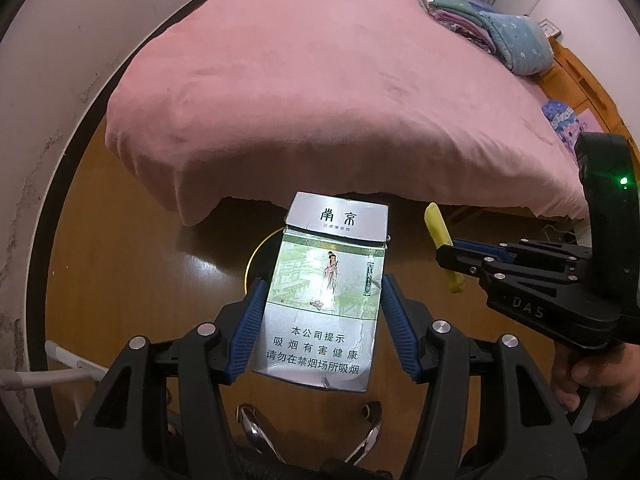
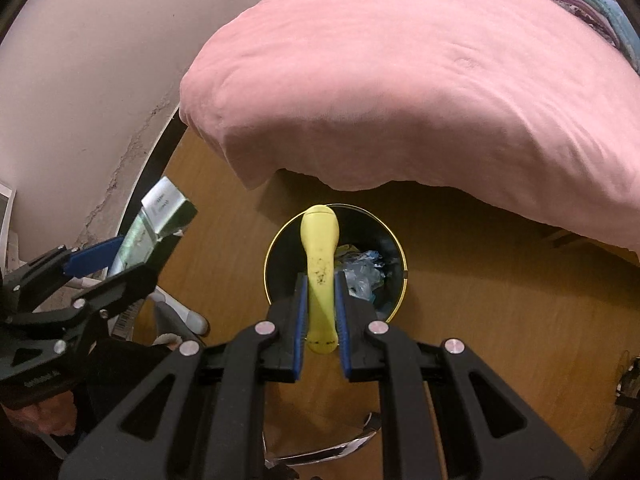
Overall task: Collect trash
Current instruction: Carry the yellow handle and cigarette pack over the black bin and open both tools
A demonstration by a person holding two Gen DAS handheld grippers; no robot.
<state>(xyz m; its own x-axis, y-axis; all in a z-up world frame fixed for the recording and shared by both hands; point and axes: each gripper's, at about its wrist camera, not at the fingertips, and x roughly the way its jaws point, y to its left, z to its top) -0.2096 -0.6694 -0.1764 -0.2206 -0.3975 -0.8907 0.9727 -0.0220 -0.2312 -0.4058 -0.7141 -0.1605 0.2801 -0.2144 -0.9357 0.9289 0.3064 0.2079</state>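
Only right wrist view shows crumpled trash (image 2: 362,270) inside bin (image 2: 394,242).

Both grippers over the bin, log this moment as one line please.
left gripper: shut on cigarette pack | right gripper: shut on yellow peel | trash bin: below, holds crumpled trash | nothing dropped yet

The left tongs (image 1: 322,304) point steeply down, their blue pads (image 1: 248,328) pressing both long sides of a cigarette pack (image 1: 324,292), jaws about half spread. The right tongs (image 2: 322,308) also tilt steeply down, jaws nearly together, clamped on a slim yellow piece of trash (image 2: 320,272). A hand (image 1: 592,376) grips the right tool's handle, close beside the left.
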